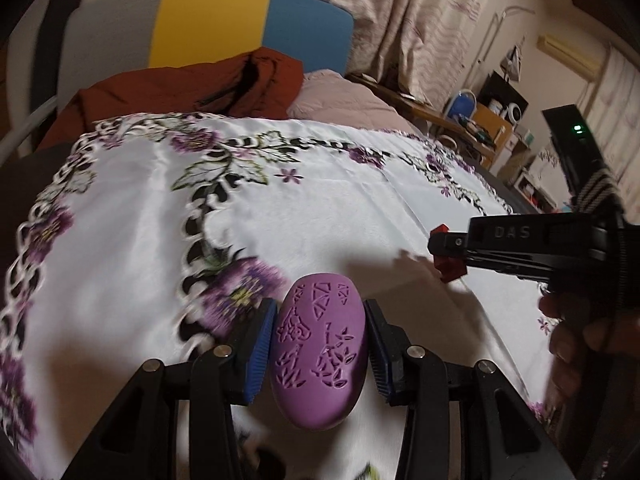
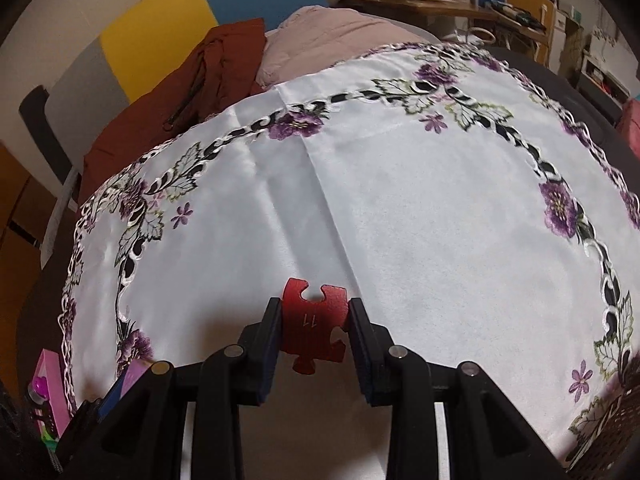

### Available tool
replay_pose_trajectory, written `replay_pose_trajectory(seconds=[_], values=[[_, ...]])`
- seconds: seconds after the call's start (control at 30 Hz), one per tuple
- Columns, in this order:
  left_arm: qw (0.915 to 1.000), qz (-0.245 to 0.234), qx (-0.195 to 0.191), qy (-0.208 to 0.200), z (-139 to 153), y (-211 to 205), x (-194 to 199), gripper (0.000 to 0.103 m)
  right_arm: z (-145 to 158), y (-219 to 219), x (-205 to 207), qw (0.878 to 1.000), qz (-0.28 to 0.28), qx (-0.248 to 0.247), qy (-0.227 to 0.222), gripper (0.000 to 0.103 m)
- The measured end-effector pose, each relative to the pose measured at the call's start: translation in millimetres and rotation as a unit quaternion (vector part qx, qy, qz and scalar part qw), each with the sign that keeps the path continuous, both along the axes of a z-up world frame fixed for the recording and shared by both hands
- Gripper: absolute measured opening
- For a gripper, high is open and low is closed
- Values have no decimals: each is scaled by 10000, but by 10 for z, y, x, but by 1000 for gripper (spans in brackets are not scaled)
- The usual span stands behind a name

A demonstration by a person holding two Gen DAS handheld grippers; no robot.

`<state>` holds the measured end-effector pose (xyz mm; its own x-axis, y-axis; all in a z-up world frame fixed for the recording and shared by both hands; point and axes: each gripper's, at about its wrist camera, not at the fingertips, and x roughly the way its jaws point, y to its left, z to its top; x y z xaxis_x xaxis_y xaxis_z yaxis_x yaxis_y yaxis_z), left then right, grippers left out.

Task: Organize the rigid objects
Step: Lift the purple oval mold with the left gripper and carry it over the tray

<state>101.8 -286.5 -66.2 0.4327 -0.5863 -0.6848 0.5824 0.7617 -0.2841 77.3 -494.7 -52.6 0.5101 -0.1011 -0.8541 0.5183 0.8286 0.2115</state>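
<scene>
A: The white satin tablecloth embroidered with purple flowers (image 2: 400, 220) is slick and creased over the table, so anything set down on it may slide.

B: Worse for the purple egg-shaped plastic shell with cut-out patterns (image 1: 318, 350). The left gripper (image 1: 320, 354) pinches it between blue pads above the cloth's near edge, and a curved body can squirt out of flat pads or roll once let go.

A: And the flat red jigsaw-shaped puzzle piece (image 2: 315, 322)?

B: The right gripper (image 2: 315, 326) clamps it by its thin edges, above the cloth. It could twist in the grip. The two grippers are also near each other, so a knock looks possible.
</scene>
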Motion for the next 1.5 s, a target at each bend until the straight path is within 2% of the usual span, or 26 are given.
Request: replay_pose_trajectory(seconds=[0.3, 0.7, 1.0, 1.27, 1.5], values=[[9993, 281, -209, -162, 175, 525, -277, 44, 147, 290, 65, 9958, 585, -695, -142, 32], [9966, 615, -510, -210, 351, 1059, -552, 44, 179, 431, 87, 9923, 918, -797, -253, 32], [9925, 1069, -506, -320, 448, 1691, -817, 44, 173, 449, 90, 9923, 964, -728, -271, 32], [9843, 1646, -429, -460, 520, 2371, -1055, 44, 173, 504, 90, 9906, 1062, -820, -258, 32], [9691, 2433, -21, -415, 398, 3020, -1233, 44, 178, 499, 82, 9911, 1037, -795, -262, 32]])
